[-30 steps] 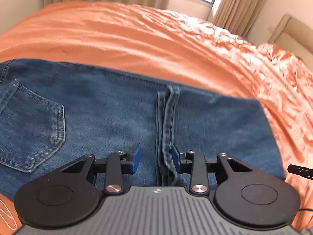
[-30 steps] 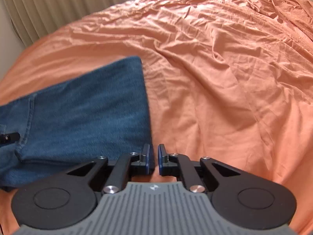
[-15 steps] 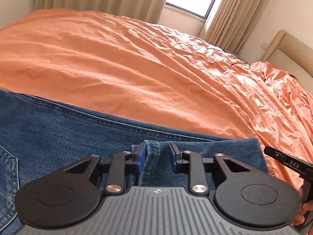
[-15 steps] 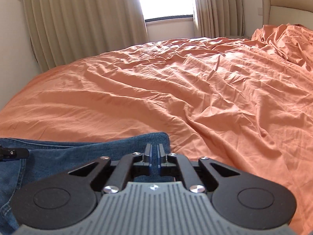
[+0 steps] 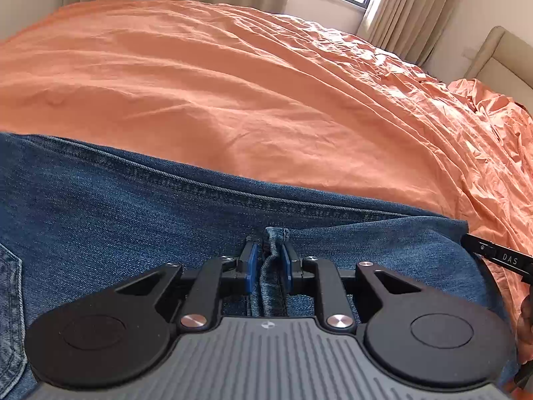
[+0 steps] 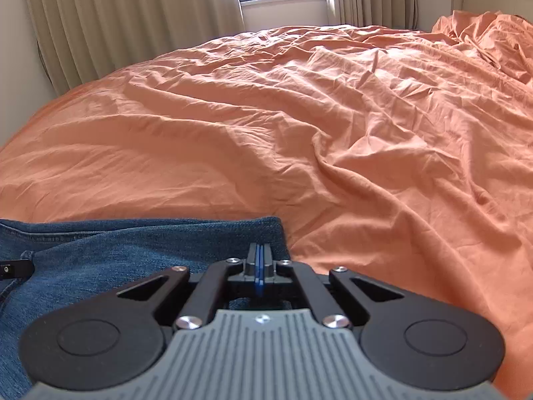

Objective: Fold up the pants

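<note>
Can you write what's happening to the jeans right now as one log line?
task: fold pants | left gripper: shut on jeans seam ridge | right gripper: shut at jeans' edge | surface: orange bedsheet

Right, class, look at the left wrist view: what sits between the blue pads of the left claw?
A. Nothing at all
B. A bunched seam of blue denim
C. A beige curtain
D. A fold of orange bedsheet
B: the left claw has a bunched seam ridge of the blue denim jeans squeezed between its blue pads, with the orange bedsheet lying beyond.
</note>
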`<state>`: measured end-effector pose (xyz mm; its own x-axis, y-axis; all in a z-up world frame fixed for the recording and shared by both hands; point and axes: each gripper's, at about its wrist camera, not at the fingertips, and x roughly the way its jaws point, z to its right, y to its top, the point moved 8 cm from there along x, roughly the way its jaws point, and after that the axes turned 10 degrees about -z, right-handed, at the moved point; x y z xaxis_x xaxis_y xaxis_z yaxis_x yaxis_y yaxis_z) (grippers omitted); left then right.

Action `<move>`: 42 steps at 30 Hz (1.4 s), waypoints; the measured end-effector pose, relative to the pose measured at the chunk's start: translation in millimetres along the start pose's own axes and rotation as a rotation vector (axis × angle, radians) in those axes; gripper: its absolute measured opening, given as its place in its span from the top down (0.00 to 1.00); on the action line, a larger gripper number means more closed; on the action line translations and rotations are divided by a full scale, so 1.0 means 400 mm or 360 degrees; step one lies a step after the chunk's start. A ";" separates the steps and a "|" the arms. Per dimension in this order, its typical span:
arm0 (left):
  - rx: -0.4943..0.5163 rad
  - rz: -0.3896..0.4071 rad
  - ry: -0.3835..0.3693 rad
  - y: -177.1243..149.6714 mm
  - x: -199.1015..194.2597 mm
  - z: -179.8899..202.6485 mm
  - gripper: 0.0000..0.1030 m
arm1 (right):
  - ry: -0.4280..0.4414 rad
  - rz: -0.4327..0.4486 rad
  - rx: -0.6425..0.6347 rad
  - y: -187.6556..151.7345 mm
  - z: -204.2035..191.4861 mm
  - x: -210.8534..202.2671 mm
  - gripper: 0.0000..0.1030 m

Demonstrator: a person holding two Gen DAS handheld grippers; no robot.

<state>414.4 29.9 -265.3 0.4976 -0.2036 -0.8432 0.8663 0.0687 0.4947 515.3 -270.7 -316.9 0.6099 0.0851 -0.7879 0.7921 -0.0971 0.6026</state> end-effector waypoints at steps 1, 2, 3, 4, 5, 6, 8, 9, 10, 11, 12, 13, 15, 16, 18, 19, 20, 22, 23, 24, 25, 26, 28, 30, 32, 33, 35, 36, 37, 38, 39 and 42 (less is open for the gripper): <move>0.0001 -0.0005 0.0005 -0.003 -0.018 0.003 0.73 | 0.0016 0.0017 -0.0017 0.002 -0.007 -0.016 0.99; 0.0005 0.0001 -0.0011 -0.006 -0.043 0.010 0.72 | 0.0048 0.0044 -0.0034 0.004 -0.017 -0.041 0.97; 0.0019 0.0039 -0.0050 -0.011 -0.079 0.016 0.71 | 0.0078 0.0066 -0.0047 0.007 -0.025 -0.060 0.97; 0.0038 0.0071 -0.0069 -0.017 -0.115 0.020 0.68 | 0.0122 0.0094 -0.0062 0.010 -0.039 -0.087 0.97; 0.0056 0.0088 -0.0077 -0.025 -0.150 0.021 0.65 | 0.0171 0.0119 -0.0076 0.013 -0.055 -0.110 0.97; 0.0059 0.0102 -0.0062 -0.036 -0.186 0.015 0.64 | 0.0223 0.0138 -0.0093 0.014 -0.074 -0.131 0.96; 0.0025 0.0128 -0.0050 -0.059 -0.246 -0.011 0.63 | 0.0324 0.0173 -0.0144 0.008 -0.121 -0.169 0.96; -0.0010 0.0135 -0.0042 -0.070 -0.272 -0.029 0.62 | 0.0376 0.0178 -0.0179 0.000 -0.148 -0.182 0.96; -0.0067 0.0151 -0.0029 -0.078 -0.299 -0.054 0.62 | 0.0423 0.0174 -0.0219 -0.011 -0.176 -0.193 0.96; -0.0125 0.0171 -0.0019 -0.088 -0.321 -0.080 0.60 | 0.0467 0.0163 -0.0273 -0.026 -0.210 -0.203 0.96; -0.0198 0.0198 -0.0004 -0.100 -0.344 -0.112 0.56 | 0.0502 0.0153 -0.0330 -0.043 -0.244 -0.212 0.96; -0.0271 0.0230 0.0016 -0.113 -0.365 -0.143 0.55 | 0.0533 0.0147 -0.0389 -0.059 -0.275 -0.221 0.96; -0.0431 0.0296 0.0057 -0.144 -0.405 -0.212 0.53 | 0.0582 0.0146 -0.0515 -0.088 -0.334 -0.238 0.91; -0.0496 0.0322 0.0074 -0.160 -0.421 -0.242 0.53 | 0.0594 0.0150 -0.0571 -0.102 -0.364 -0.247 0.87; -0.0635 0.0381 0.0099 -0.197 -0.455 -0.309 0.52 | 0.0619 0.0154 -0.0650 -0.119 -0.414 -0.260 0.85; -0.0711 0.0410 0.0094 -0.215 -0.471 -0.345 0.50 | 0.0635 0.0154 -0.0674 -0.124 -0.434 -0.264 0.85; -0.0775 0.0442 0.0072 -0.229 -0.485 -0.376 0.43 | 0.0650 0.0150 -0.0697 -0.132 -0.457 -0.268 0.85; -0.0909 0.0515 0.0031 -0.255 -0.508 -0.438 0.34 | 0.0660 0.0129 -0.0719 -0.145 -0.490 -0.269 0.85; -0.0967 0.0543 0.0026 -0.265 -0.517 -0.468 0.33 | 0.0659 0.0112 -0.0724 -0.149 -0.502 -0.266 0.85; -0.1026 0.0575 0.0023 -0.274 -0.526 -0.501 0.33 | 0.0652 0.0100 -0.0724 -0.151 -0.512 -0.261 0.85; -0.1087 0.0606 0.0021 -0.285 -0.534 -0.535 0.32 | 0.0646 0.0087 -0.0725 -0.151 -0.518 -0.253 0.85; -0.1157 0.0633 0.0014 -0.294 -0.537 -0.566 0.32 | 0.0642 0.0079 -0.0727 -0.153 -0.525 -0.249 0.85; -0.1310 0.0678 -0.0029 -0.315 -0.537 -0.631 0.32 | 0.0637 0.0052 -0.0711 -0.152 -0.534 -0.230 0.85; -0.1445 0.0715 -0.0087 -0.335 -0.529 -0.692 0.31 | 0.0650 0.0018 -0.0678 -0.151 -0.538 -0.206 0.85; -0.1569 0.0747 -0.0131 -0.347 -0.515 -0.742 0.31 | 0.0654 -0.0007 -0.0649 -0.151 -0.540 -0.185 0.85; -0.1633 0.0759 -0.0160 -0.350 -0.503 -0.768 0.31 | 0.0659 -0.0017 -0.0642 -0.151 -0.540 -0.176 0.85; -0.1709 0.0774 -0.0224 -0.344 -0.478 -0.803 0.31 | 0.0656 -0.0039 -0.0649 -0.154 -0.543 -0.160 0.85; -0.1733 0.0776 -0.0247 -0.337 -0.463 -0.816 0.30 | 0.0654 -0.0050 -0.0663 -0.156 -0.544 -0.150 0.85; -0.1751 0.0779 -0.0265 -0.327 -0.448 -0.826 0.30 | 0.0656 -0.0058 -0.0674 -0.159 -0.546 -0.142 0.85; -0.1765 0.0780 -0.0284 -0.318 -0.432 -0.837 0.28 | 0.0656 -0.0067 -0.0684 -0.162 -0.548 -0.134 0.85; -0.1778 0.0774 -0.0295 -0.305 -0.414 -0.844 0.28 | 0.0654 -0.0084 -0.0697 -0.166 -0.548 -0.124 0.85; -0.1783 0.0748 -0.0265 -0.267 -0.360 -0.856 0.29 | 0.0640 -0.0133 -0.0715 -0.178 -0.546 -0.095 0.85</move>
<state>264.8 386.2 -268.9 0.8312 -0.0494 -0.5537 0.2029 0.9543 0.2193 441.1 -50.6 -302.3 0.4375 0.4508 -0.7780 0.7175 0.3466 0.6043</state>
